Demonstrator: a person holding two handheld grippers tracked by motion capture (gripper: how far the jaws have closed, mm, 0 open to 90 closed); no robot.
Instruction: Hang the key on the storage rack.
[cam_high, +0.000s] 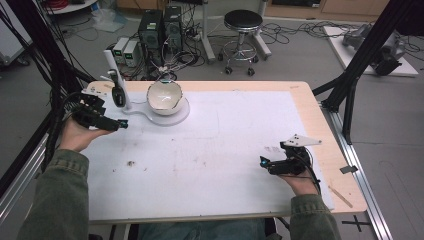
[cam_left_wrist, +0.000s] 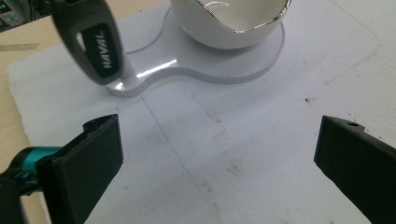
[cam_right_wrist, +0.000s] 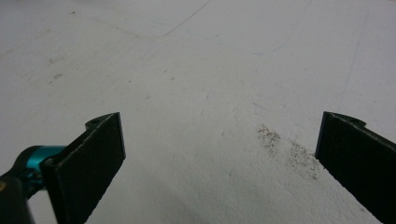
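High view puts your left hand-held gripper (cam_high: 121, 125) at the far left of the bench (cam_high: 320, 130), just off the near-left side of the white stand base (cam_high: 167, 118). On that base sits the white bowl (cam_high: 164, 95), tipped so that its opening faces you, and beside it the car key fob (cam_high: 118, 93) rests upright against the white post (cam_high: 114, 67) at the base's left end.

Left gripper view looks along your two black jaws, which stand wide apart with nothing between them but the white mat (cam_left_wrist: 243, 140). The key fob (cam_left_wrist: 93, 42) is above the left jaw, leaning, its lower end meeting the edge of the stand base (cam_left_wrist: 196, 74). You aren't touching it; the jaws are clear of both fob and base. The bowl (cam_left_wrist: 233, 23) shows at the top, its rim glinting silver.

Your right hand-held gripper (cam_high: 264, 162) rests near the right front of the bench, well apart from the stand. Right gripper view shows its jaws spread wide too, over bare white mat (cam_right_wrist: 196, 93) with a grey smudge (cam_right_wrist: 287, 149) near the right jaw and nothing held.
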